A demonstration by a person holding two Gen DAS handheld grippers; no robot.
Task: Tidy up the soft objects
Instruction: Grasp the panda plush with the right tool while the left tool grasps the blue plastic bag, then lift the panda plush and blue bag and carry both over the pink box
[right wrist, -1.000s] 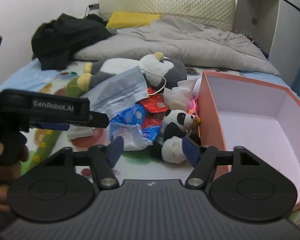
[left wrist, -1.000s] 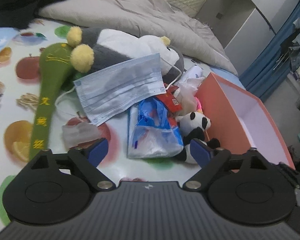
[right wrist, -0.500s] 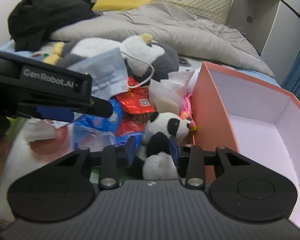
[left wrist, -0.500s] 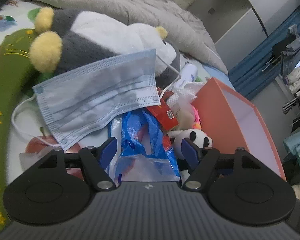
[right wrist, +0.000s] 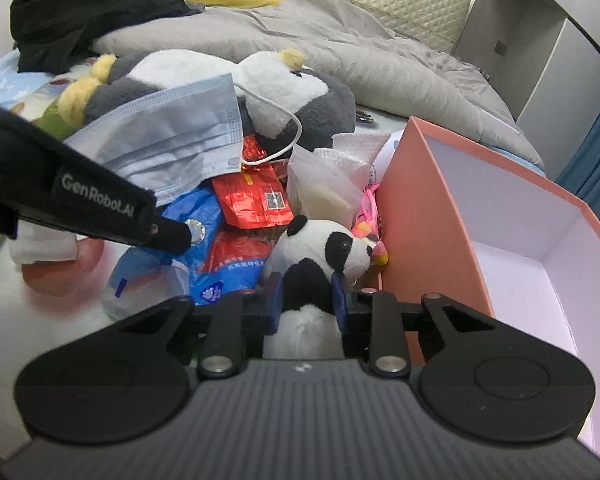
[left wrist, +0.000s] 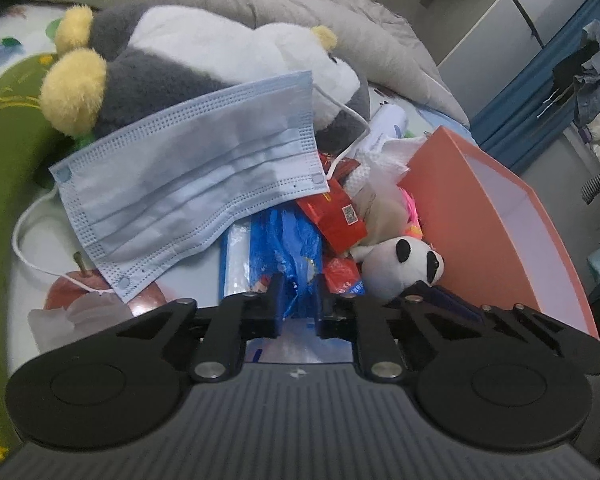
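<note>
A pile of soft things lies on a fruit-print bed sheet beside an open pink box (right wrist: 512,216). My left gripper (left wrist: 298,306) is shut on a blue plastic bag (left wrist: 288,248), which also shows in the right wrist view (right wrist: 198,236). My right gripper (right wrist: 306,298) is shut on a small panda plush (right wrist: 324,256), which also shows in the left wrist view (left wrist: 404,264), next to the box wall. A blue face mask (left wrist: 196,188) drapes over a large grey-and-white plush (left wrist: 204,56). A red packet (left wrist: 336,216) and a white tissue pack (right wrist: 332,176) lie between them.
A green plush (left wrist: 8,152) lies at the left. A crumpled white tissue (left wrist: 80,316) lies at the front left. A grey quilt (right wrist: 340,44) and black clothes (right wrist: 84,12) lie behind. The pink box (left wrist: 500,224) stands at the right, with nothing visible inside.
Both grippers have moved forward into the pile and shut: the left on the blue bag, the right on the panda plush.
</note>
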